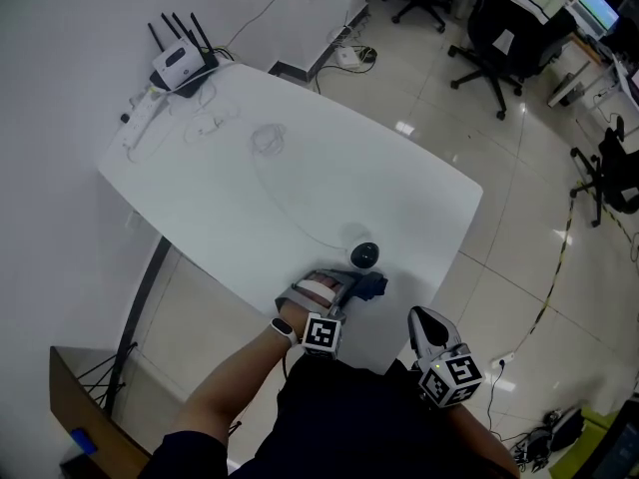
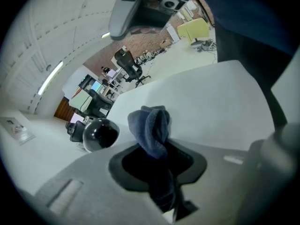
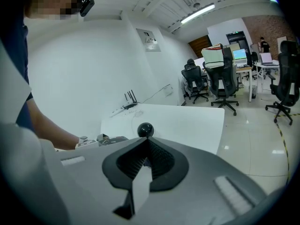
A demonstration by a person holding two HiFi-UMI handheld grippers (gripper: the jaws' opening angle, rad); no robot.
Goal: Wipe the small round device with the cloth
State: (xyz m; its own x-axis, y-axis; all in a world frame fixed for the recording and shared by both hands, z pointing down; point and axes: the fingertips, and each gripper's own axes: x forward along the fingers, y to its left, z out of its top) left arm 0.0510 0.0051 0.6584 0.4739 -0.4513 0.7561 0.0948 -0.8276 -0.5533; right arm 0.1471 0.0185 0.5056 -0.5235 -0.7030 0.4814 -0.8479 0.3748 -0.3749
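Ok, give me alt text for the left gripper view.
The left hand-held gripper is shut on a bunched blue cloth, which sticks up past its jaws. Beside the cloth, a small round black device sits on a white table, with office chairs and desks far behind.

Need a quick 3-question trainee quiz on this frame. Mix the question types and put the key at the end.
1. True or false: the right gripper is shut with nothing between its jaws.
2. What is the left gripper clamped on?
A. blue cloth
B. router
C. white cable
3. In the left gripper view, on which side of the cloth does the small round device show?

Key: 1 true; 2 A; 3 left.
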